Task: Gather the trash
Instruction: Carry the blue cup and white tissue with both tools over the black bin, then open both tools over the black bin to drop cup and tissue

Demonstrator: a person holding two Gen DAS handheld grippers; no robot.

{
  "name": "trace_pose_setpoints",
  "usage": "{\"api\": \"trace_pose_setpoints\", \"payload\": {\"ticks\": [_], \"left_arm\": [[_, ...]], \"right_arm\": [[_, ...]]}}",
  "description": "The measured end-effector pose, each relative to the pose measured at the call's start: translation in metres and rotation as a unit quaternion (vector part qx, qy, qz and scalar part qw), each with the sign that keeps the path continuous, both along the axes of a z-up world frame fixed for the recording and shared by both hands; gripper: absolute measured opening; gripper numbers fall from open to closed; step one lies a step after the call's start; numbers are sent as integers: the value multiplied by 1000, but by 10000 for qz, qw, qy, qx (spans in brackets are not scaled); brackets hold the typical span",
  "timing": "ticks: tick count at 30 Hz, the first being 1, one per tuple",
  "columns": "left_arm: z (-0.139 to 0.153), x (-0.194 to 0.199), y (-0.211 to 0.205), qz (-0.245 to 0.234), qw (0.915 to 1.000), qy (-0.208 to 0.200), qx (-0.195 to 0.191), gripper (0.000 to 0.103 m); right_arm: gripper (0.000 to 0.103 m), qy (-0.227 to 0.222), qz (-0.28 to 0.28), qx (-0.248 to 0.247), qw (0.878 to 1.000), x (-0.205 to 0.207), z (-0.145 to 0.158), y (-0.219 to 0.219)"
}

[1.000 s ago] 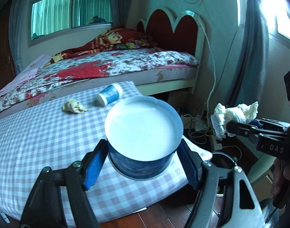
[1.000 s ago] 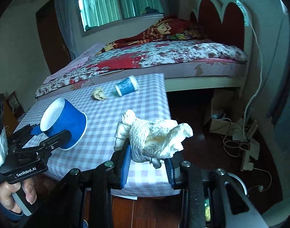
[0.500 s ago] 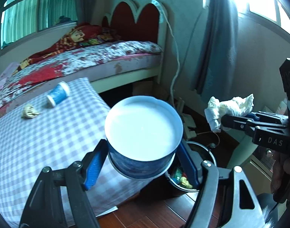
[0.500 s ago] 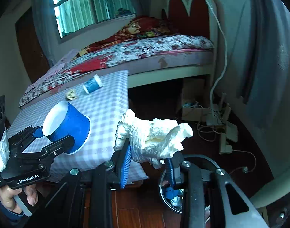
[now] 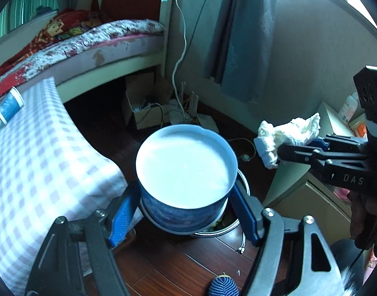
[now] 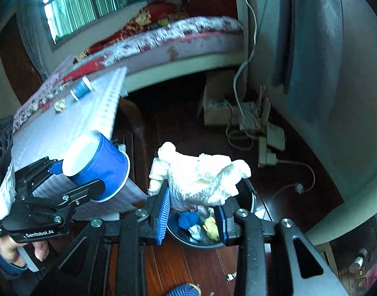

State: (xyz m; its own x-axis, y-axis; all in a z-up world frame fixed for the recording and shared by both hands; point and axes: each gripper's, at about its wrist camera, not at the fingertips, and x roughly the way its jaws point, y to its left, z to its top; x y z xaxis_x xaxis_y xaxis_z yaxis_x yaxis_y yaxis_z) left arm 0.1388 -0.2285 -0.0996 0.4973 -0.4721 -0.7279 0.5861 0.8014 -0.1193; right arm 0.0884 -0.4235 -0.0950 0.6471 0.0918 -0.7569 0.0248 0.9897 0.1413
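My left gripper [image 5: 186, 212] is shut on a blue paper cup [image 5: 186, 172] with a white inside, also seen from the side as the blue cup [image 6: 99, 170] in the right wrist view. My right gripper [image 6: 192, 212] is shut on a crumpled white tissue [image 6: 200, 180], which shows as the white tissue [image 5: 289, 135] in the left wrist view. Both hang above a round metal trash bin [image 6: 249, 197] on the wooden floor, with coloured scraps inside. A second blue cup [image 6: 81, 87] lies on its side on the checked table [image 5: 40, 153], beside a small crumpled wad [image 6: 60, 105].
A bed [image 5: 102, 39] with a flowered cover stands behind the table. A cardboard box [image 5: 139, 103], power strips and cables [image 6: 265, 133] litter the floor by the curtained wall. A pale cabinet [image 5: 319, 197] stands at the right. A blue striped shoe [image 5: 221, 286] is near the bottom edge.
Both grippers have swung off the checked table toward the right and down, carrying the cup and the tissue. The trash bin has come into view beneath them.
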Motion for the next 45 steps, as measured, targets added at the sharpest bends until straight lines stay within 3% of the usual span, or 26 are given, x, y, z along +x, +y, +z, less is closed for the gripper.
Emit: {"api": "trace_pose_setpoints", "payload": {"ticks": [17, 25, 27, 28, 29, 30, 33, 36, 45], "left_arm": [[-87, 47, -45, -375, 9939, 929, 465, 75], [-111, 59, -53, -530, 9898, 1233, 469, 75], [-115, 60, -54, -528, 9890, 1312, 424, 77], [-119, 62, -53, -439, 9885, 1373, 456, 86], [-122, 64, -50, -362, 9878, 1446, 445, 95], [-124, 66, -49, -323, 9875, 1486, 415, 96], [-131, 65, -48, -280, 9867, 1515, 514, 96], [-132, 61, -49, -163, 9892, 1315, 628, 98], [-110, 41, -35, 220, 9932, 902, 701, 99]], "right_arm": [[35, 1055, 524, 19, 9930, 54, -113, -16], [35, 1337, 723, -123, 9883, 65, -138, -16], [41, 1448, 814, -181, 9859, 70, -145, -16], [60, 1504, 673, -410, 9855, 71, -151, -19], [72, 1534, 551, -559, 9850, 72, -155, -21], [86, 1576, 520, -601, 9843, 71, -158, -25], [89, 1744, 306, -656, 9820, 69, -164, -35], [102, 1813, 156, -726, 9806, 66, -165, -42], [102, 1668, -48, -903, 9818, 48, -145, -39]]}}
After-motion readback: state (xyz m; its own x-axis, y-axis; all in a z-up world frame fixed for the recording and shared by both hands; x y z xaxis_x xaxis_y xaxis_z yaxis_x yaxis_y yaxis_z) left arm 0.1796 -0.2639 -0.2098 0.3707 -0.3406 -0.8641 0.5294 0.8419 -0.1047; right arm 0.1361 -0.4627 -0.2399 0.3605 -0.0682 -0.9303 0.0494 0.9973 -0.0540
